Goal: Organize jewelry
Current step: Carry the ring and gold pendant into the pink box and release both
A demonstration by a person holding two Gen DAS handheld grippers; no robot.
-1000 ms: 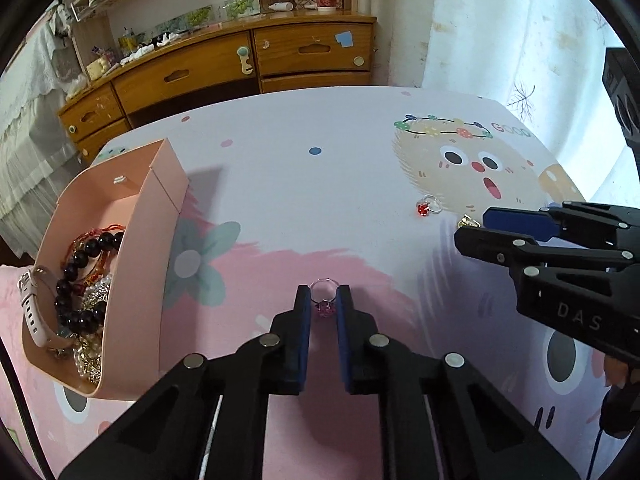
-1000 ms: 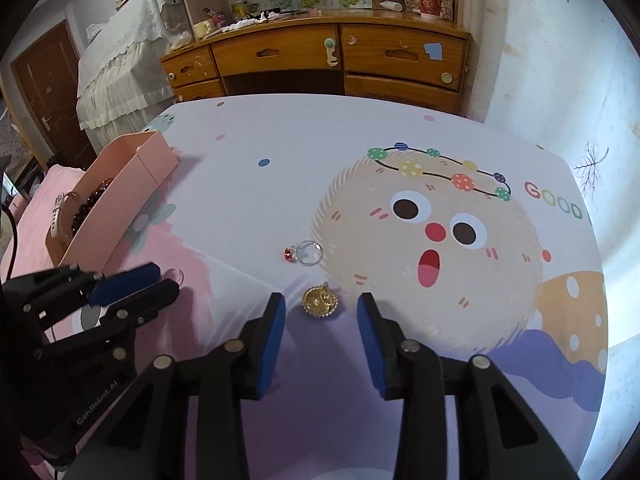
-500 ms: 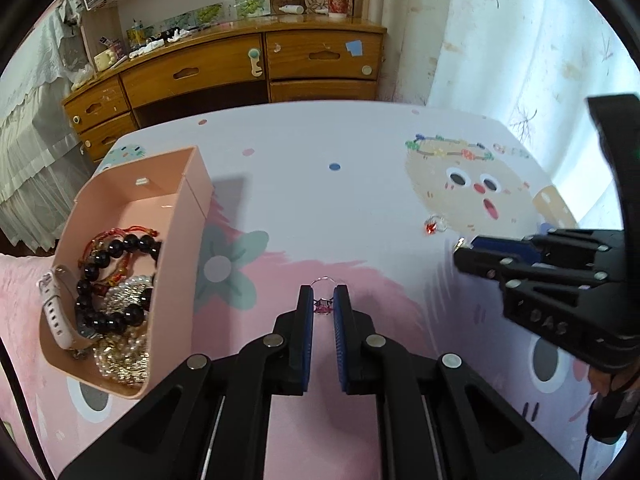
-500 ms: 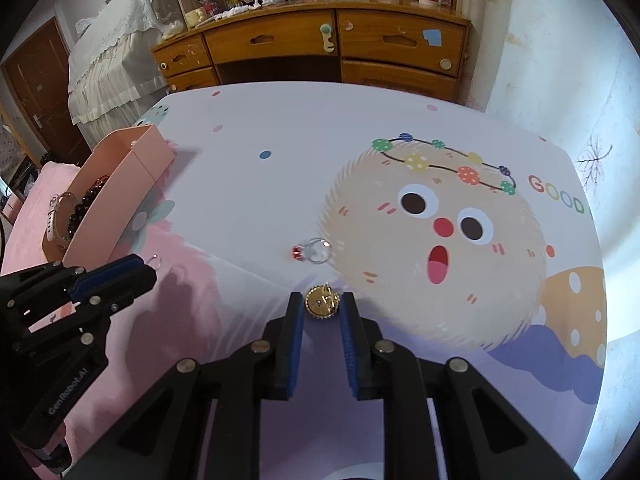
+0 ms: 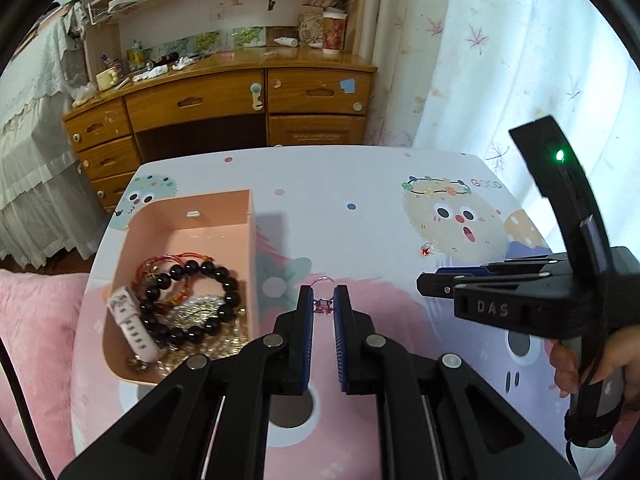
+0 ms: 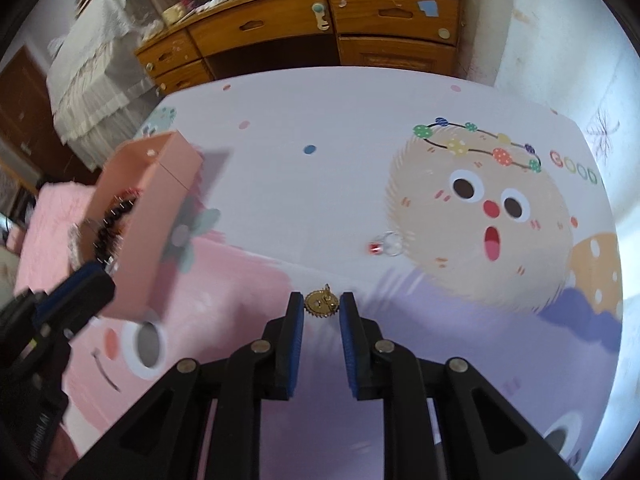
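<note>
With a small ring set with a purple-pink stone [image 5: 323, 305] nipped between its nearly shut pads, the left tongs [image 5: 322, 308] hold it clear of the patterned bench [image 5: 360, 184], just beside the pink box [image 5: 252, 240] of bracelets, presumably to drop it in there. The right tongs [image 6: 322, 307], whose jaws have just been closing, pinch a round gold toothed pendant [image 6: 321, 305] by its edges. A red-stone ring [image 6: 386, 245] lies on the bench, yet to be collected.
</note>
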